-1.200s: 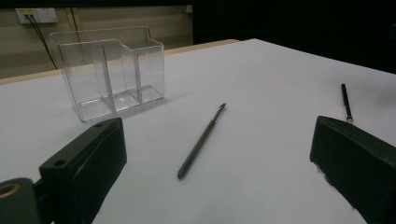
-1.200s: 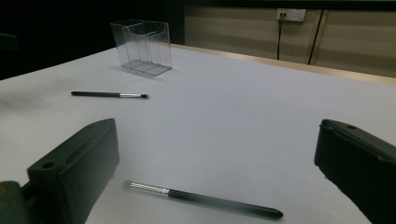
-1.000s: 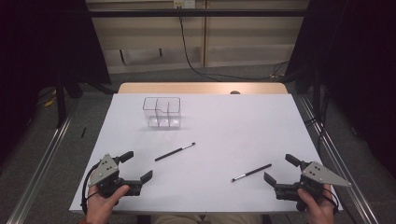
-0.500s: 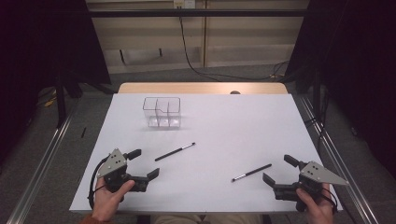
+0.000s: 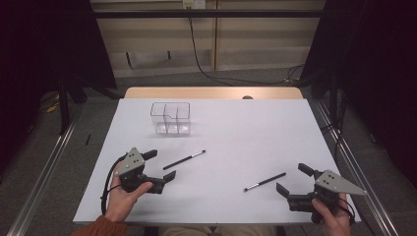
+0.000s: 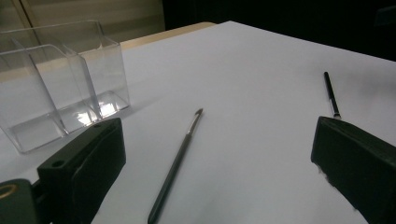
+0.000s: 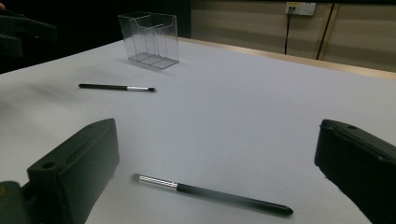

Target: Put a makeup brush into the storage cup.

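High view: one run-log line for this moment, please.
left gripper: open, at left brush | right gripper: open, near right brush | clear organizer: empty | nothing held

Even overhead light; white-covered rectangular table (image 5: pixel 246 132) bright, surroundings dark. Glare patches on floor of clear plastic three-compartment box (image 6: pixel 100 108). Soft faint shadows. Black jaws of left hand-held gripper (image 6: pixel 210 177) out of focus at close range.

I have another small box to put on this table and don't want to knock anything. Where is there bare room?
Most bare: the far right, right of the clear organizer, beyond the right brush. Also bare: the middle strip between the left brush and the right one. Busiest: the near edge, where the left gripper and right gripper sit open beside the brushes.
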Available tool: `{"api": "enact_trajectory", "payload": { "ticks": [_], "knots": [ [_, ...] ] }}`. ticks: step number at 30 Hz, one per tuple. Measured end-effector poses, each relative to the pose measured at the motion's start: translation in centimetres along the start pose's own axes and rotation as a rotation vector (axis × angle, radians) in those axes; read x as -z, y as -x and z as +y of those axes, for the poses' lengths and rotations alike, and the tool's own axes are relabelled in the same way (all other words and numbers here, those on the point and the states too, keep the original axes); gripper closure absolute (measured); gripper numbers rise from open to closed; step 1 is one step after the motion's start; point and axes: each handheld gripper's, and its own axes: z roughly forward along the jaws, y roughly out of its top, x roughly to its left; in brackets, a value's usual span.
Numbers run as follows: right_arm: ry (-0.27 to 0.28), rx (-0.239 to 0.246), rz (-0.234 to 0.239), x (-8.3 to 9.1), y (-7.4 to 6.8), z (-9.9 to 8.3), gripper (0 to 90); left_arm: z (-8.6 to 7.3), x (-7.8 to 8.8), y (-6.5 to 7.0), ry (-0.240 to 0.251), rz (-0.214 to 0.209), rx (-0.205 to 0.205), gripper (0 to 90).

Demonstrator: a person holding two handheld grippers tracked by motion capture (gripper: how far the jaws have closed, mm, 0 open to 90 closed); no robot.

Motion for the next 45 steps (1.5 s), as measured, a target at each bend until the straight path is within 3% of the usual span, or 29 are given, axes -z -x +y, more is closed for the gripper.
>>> {"api": "enact_trajectory", "payload": {
  "ticks": [4, 8, 12, 17, 23, 30, 34, 36, 41, 45],
  "knots": [
    [0.0, -0.002, 0.002, 0.0, 0.0, 0.0, 0.0, 0.8, -0.5, 0.0, 0.013, -0.006, -0.019, 2.6],
    [-0.002, -0.004, 0.002, 0.0, 0.0, 0.0, 0.0, 2.1, -1.4, 0.1, 0.019, -0.039, -0.04, 2.6],
    [0.0, -0.002, 0.001, 0.0, 0.0, 0.0, 0.0, 2.2, -2.6, -0.4, 0.004, -0.042, -0.01, 2.6],
    [0.006, -0.008, -0.004, 0.1, 0.0, 0.0, 0.0, 2.1, -3.9, -0.7, -0.02, -0.037, -0.009, 2.6],
    [0.006, -0.01, -0.005, 0.1, 0.1, 0.0, 0.0, 2.8, -4.8, -1.1, 0.004, -0.056, 0.022, 3.8],
    [0.008, -0.012, -0.005, 0.1, 0.1, 0.0, 0.0, 3.9, -5.8, -1.3, 0.017, -0.063, 0.018, 3.5],
    [0.007, -0.016, -0.007, 0.1, 0.2, 0.0, 0.0, 4.5, -6.3, -1.4, -0.006, -0.075, -0.017, 3.8],
    [0.007, -0.016, -0.007, 0.1, 0.2, 0.0, 0.0, 5.0, -6.5, -1.6, 0.017, -0.064, -0.006, 3.5],
    [0.008, -0.01, -0.006, 0.1, 0.1, 0.0, 0.0, 5.8, -7.2, -1.9, 0.005, -0.072, -0.016, 3.0],
    [0.006, -0.018, -0.006, 0.0, 0.1, 0.0, 0.0, 5.9, -8.2, -2.3, -0.036, -0.081, -0.02, 3.2]
  ]
}}
